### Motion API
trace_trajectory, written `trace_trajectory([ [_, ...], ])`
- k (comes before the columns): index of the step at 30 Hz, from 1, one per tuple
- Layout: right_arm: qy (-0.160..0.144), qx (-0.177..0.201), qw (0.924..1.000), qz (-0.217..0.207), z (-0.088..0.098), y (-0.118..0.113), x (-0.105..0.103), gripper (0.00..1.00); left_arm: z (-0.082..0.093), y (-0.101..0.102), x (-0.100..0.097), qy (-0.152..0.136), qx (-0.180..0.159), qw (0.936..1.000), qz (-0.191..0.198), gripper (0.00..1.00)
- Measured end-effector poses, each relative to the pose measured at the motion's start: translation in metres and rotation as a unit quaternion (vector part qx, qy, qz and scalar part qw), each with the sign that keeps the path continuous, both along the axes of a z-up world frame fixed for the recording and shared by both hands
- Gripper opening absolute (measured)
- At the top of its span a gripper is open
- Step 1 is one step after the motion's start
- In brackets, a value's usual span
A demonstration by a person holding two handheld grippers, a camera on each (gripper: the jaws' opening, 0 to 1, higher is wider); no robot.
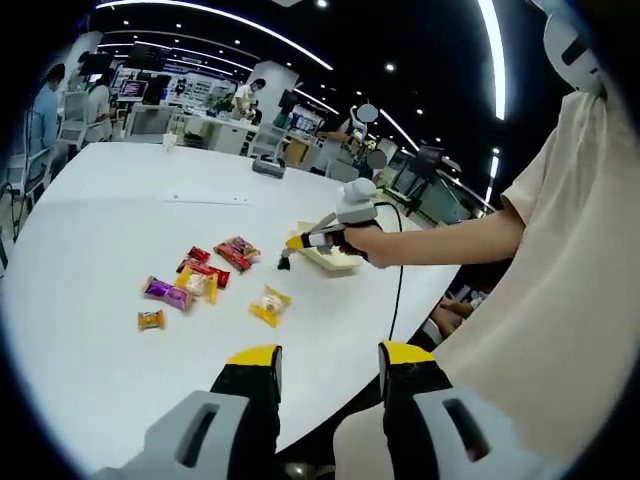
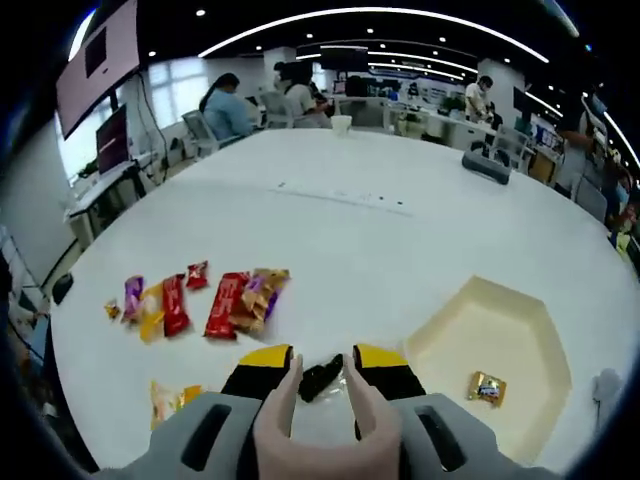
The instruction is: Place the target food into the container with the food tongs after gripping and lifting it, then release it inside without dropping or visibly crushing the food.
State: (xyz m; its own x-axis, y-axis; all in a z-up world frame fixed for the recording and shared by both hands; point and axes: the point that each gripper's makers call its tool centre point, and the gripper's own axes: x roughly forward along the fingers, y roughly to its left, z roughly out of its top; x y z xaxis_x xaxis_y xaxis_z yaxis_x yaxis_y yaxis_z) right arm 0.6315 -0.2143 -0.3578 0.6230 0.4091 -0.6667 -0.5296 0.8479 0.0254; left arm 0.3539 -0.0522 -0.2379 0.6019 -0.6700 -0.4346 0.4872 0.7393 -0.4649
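One dark wrapped snack (image 2: 321, 378) sits pinched in tongs (image 2: 322, 420) squeezed by the right hand-held gripper (image 2: 322, 362); the cream container (image 2: 520, 320) lies right, apparently close.

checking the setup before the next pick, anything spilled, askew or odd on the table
Nothing stands out. The wrapped snacks lie loose on the white table, the cream container sits flat holding one small snack, and the tongs grip a dark piece.
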Motion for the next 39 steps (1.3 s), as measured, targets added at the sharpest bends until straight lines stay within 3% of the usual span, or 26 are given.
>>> trace_trajectory([
  [7, -0.013, -0.018, 0.9997, 0.011, -0.004, 0.004, -0.001, 0.23, 0.0, 0.007, 0.005, 0.0, 0.001, 1.0, 0.005, 0.38],
  [8, -0.031, -0.043, 0.9983, 0.025, -0.003, 0.002, 0.001, 0.23, 0.0, 0.007, 0.005, 0.0, 0.002, 1.0, 0.005, 0.38],
  [13, -0.044, -0.067, 0.9946, 0.066, -0.008, 0.008, -0.004, 0.23, -0.002, 0.007, 0.006, 0.003, 0.002, 1.0, 0.004, 0.38],
  [31, -0.06, -0.086, 0.9844, 0.141, -0.009, 0.007, -0.018, 0.23, 0.0, -0.006, 0.013, -0.001, -0.003, 1.0, -0.001, 0.37],
  [39, -0.049, -0.082, 0.9866, 0.132, -0.009, -0.011, -0.023, 0.24, 0.0, -0.013, 0.013, -0.004, -0.004, 0.9999, -0.009, 0.37],
])
